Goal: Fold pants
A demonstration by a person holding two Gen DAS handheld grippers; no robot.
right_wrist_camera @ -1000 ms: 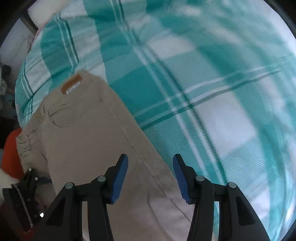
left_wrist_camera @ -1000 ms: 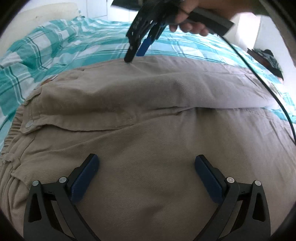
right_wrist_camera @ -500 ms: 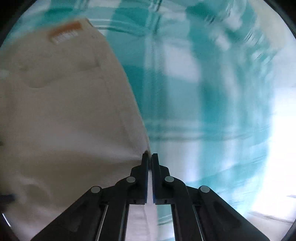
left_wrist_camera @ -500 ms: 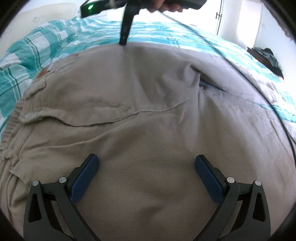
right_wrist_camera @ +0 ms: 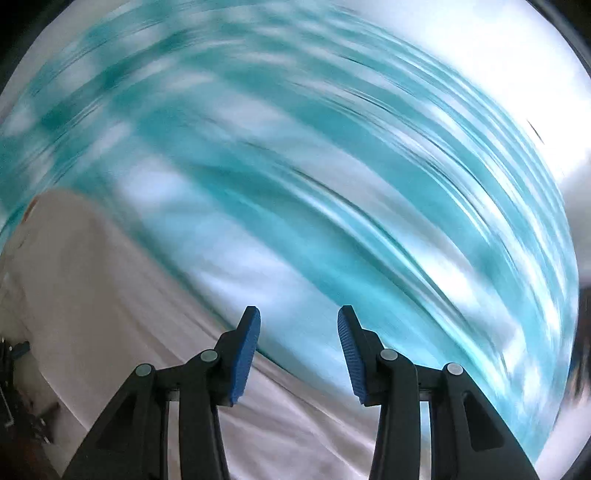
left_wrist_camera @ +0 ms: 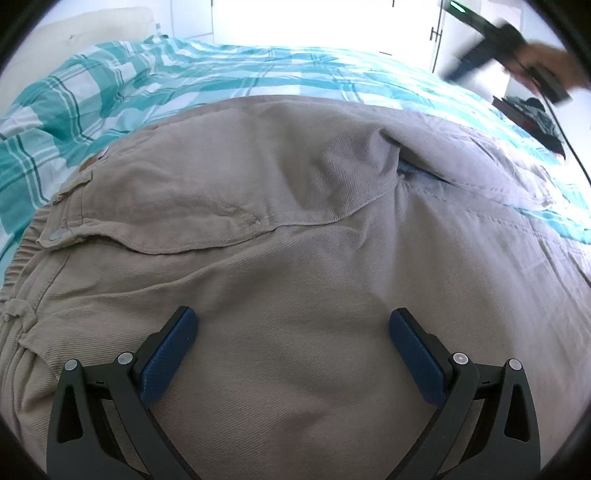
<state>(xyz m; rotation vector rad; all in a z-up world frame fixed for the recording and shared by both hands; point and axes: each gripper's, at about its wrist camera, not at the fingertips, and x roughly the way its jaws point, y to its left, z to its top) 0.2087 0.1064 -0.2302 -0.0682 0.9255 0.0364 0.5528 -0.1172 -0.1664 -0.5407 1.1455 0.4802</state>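
Beige pants [left_wrist_camera: 280, 229] lie on a teal and white checked bed cover, waistband at the left, one half folded over the other with a gap at the crotch. My left gripper [left_wrist_camera: 291, 350] is open and empty, low over the pants' near half. My right gripper [right_wrist_camera: 298, 350] is open and empty; its view is motion-blurred, with the pants [right_wrist_camera: 92, 295] at lower left. It also shows in the left wrist view [left_wrist_camera: 506, 48], raised at the far right, away from the pants.
The checked bed cover [left_wrist_camera: 155, 81] spreads behind and left of the pants. A white pillow [left_wrist_camera: 85, 33] lies at the far left. Dark clothing [left_wrist_camera: 535, 114] sits on a surface at the far right. Bright white walls stand behind.
My right gripper shut on the far edge of the pants, lifted it over, then let go and opened. It has swung away to the right. My left gripper has stayed put.
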